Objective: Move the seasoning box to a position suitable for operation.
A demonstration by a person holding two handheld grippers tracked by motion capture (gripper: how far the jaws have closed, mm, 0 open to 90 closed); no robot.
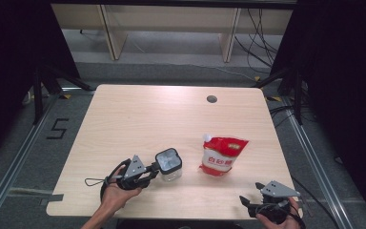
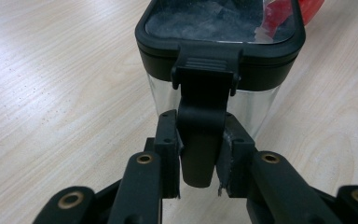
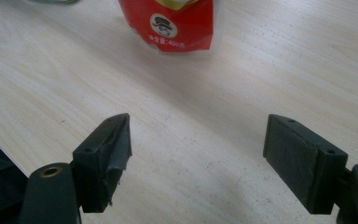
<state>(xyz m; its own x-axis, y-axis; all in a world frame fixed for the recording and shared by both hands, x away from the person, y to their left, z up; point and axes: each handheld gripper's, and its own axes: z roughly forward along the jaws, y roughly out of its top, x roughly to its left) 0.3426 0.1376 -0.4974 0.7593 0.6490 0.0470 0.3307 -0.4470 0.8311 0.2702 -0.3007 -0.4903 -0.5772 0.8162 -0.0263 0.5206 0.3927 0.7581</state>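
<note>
Left tongs (image 2: 199, 163) sit nearest the lens, clamped on the black latch tab (image 2: 200, 135) that hangs down the jar's (image 2: 220, 51) side; pads press the tab from both sides. Jar: clear walls, black rim, clear lid, standing upright on the surface (image 2: 51, 93). In the high view the left tongs (image 1: 153, 167) reach the jar (image 1: 169, 163) from its left, near the surface's front-left part. Right tongs (image 3: 198, 154) stand wide apart, nothing between them, bare wood under them. In the high view the right tongs (image 1: 248, 202) hover at the front-right corner, close to the front edge. Pouch (image 1: 223, 156): red and white, white cap at its top left, lying flat right of the jar and apart from it. Pouch (image 3: 175, 23) print reads "400" with a character after it, plus a round logo with a hat; the big white characters are too small to read. Floor left of the surface carries a "5" (image 1: 58, 128). Cable hole (image 1: 212, 99) near the far edge. Wide bare wood across the far half and far left.
</note>
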